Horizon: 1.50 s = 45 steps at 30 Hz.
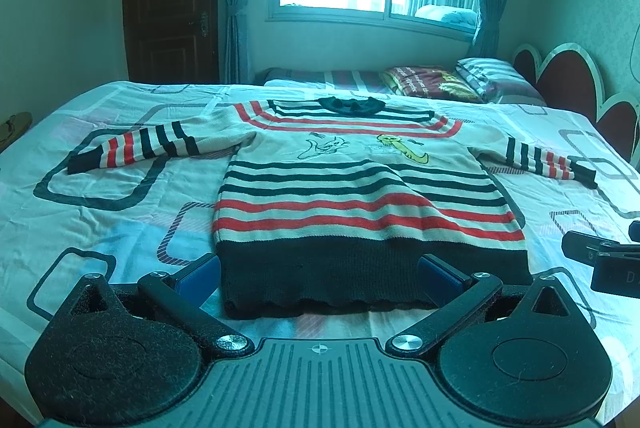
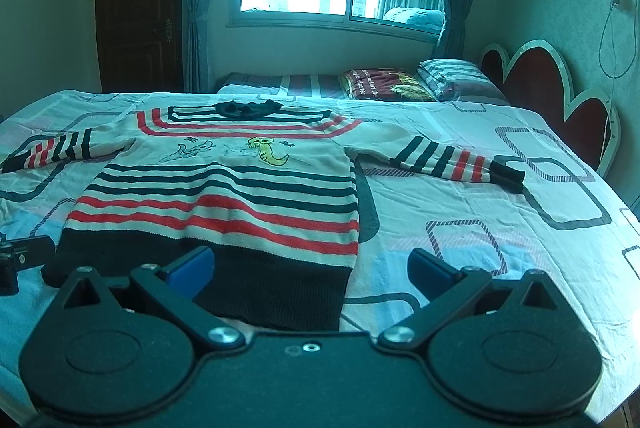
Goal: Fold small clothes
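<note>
- I have the striped sweater [image 1: 360, 188] lying flat and face up on the bed [image 1: 120, 220], collar away from me, dark hem nearest, both sleeves spread out to the sides. Nothing looks folded yet, so I judge this to be the very start of the fold.
- The left sleeve [image 1: 136, 146] reaches out over the sheet, well apart from either tool.
- My left tool [image 1: 318, 278] hovers low at the hem with its blue fingers [image 1: 198, 276] spread wide, one to each side of the dark band, pinching nothing.
- My right tool [image 2: 310, 270] sits at the hem's right corner, also spread and empty; one finger is over the dark band, the other over bare sheet.
- The right sleeve [image 2: 444, 156] lies outstretched towards the headboard [image 2: 536, 76].
- Next I would need to close each tool on cloth; whether sleeves or hem come first, I cannot say. The knit looks soft, so a shallow pinch may slip.
</note>
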{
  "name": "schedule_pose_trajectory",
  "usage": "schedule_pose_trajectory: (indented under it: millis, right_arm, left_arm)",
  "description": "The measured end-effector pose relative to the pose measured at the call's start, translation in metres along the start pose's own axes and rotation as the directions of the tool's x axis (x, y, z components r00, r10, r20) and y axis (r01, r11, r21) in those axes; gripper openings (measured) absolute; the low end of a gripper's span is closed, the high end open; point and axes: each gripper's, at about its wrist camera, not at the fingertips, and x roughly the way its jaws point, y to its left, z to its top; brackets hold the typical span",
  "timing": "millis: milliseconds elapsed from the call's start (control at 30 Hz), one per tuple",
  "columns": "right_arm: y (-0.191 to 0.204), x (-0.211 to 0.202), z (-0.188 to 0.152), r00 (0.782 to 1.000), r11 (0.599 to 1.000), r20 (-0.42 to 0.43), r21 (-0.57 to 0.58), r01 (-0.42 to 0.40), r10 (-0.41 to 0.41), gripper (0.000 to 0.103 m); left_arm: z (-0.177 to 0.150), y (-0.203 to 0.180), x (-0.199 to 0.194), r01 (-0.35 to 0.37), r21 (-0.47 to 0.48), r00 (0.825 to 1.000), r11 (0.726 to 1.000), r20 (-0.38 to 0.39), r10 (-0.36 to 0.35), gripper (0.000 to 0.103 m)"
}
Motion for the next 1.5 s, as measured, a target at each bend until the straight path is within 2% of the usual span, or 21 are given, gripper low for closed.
schedule_pose_trajectory:
  millis: [567,733,867,933,1033,1100,1200,1233,1267,1333,1400,1467,1500]
  right_arm:
    - [0.001,0.003,-0.002,1.0,1.0,-0.007,-0.015,-0.008,0.008,0.102]
    - [-0.002,0.008,-0.002,1.0,1.0,-0.01,-0.007,-0.008,0.008,0.102]
    - [-0.025,0.016,0.005,0.999,0.998,0.019,0.058,-0.029,0.028,0.102]
    - [-0.042,0.024,0.011,0.999,0.995,0.044,0.1,-0.031,0.027,0.103]
    - [-0.072,0.045,0.025,0.998,0.988,0.067,0.153,0.001,-0.012,0.103]
    - [-0.098,0.063,0.035,0.996,0.978,0.083,0.206,0.027,-0.045,0.102]
    - [-0.144,0.094,0.049,0.992,0.947,0.102,0.319,0.035,-0.071,0.099]
    - [-0.159,0.106,0.053,0.991,0.934,0.104,0.355,0.037,-0.079,0.09]
    - [-0.176,0.12,0.056,0.992,0.919,0.092,0.391,0.046,-0.088,0.078]
    - [-0.205,0.149,0.059,0.993,0.883,0.059,0.466,0.064,-0.103,0.07]
    - [-0.237,0.18,0.056,0.995,0.824,0.04,0.565,0.049,-0.087,0.062]
    - [-0.267,0.21,0.047,0.998,0.742,0.013,0.669,0.041,-0.067,0.042]
    - [-0.281,0.224,0.04,0.998,0.691,0.004,0.722,0.038,-0.06,0.039]
  left_arm:
    - [0.0,-0.001,0.003,0.002,0.002,1.0,1.0,-0.005,-0.002,0.103]
    - [0.001,0.006,0.01,0.02,-0.058,1.0,0.998,-0.006,-0.021,0.103]
    - [0.009,0.014,0.028,0.097,-0.089,0.995,0.991,-0.018,-0.098,0.103]
    - [0.019,0.014,0.04,0.094,-0.079,0.995,0.992,0.02,-0.093,0.103]
    - [0.036,0.017,0.07,0.048,-0.105,0.996,0.993,0.076,-0.041,0.103]
    - [0.05,0.025,0.098,0.051,-0.129,0.996,0.99,0.077,-0.042,0.103]
    - [0.073,0.032,0.137,0.037,-0.143,0.995,0.989,0.094,-0.024,0.103]
    - [0.079,0.033,0.147,0.032,-0.139,0.996,0.99,0.092,-0.019,0.103]
    - [0.086,0.034,0.159,0.038,-0.139,0.996,0.99,0.085,-0.027,0.103]
    - [0.098,0.036,0.181,0.052,-0.149,0.997,0.987,0.066,-0.043,0.103]
    - [0.105,0.034,0.201,0.046,-0.147,0.997,0.988,0.07,-0.036,0.103]
    - [0.11,0.032,0.218,0.044,-0.135,0.998,0.99,0.057,-0.036,0.103]
    - [0.111,0.031,0.226,0.048,-0.132,0.998,0.99,0.048,-0.042,0.103]
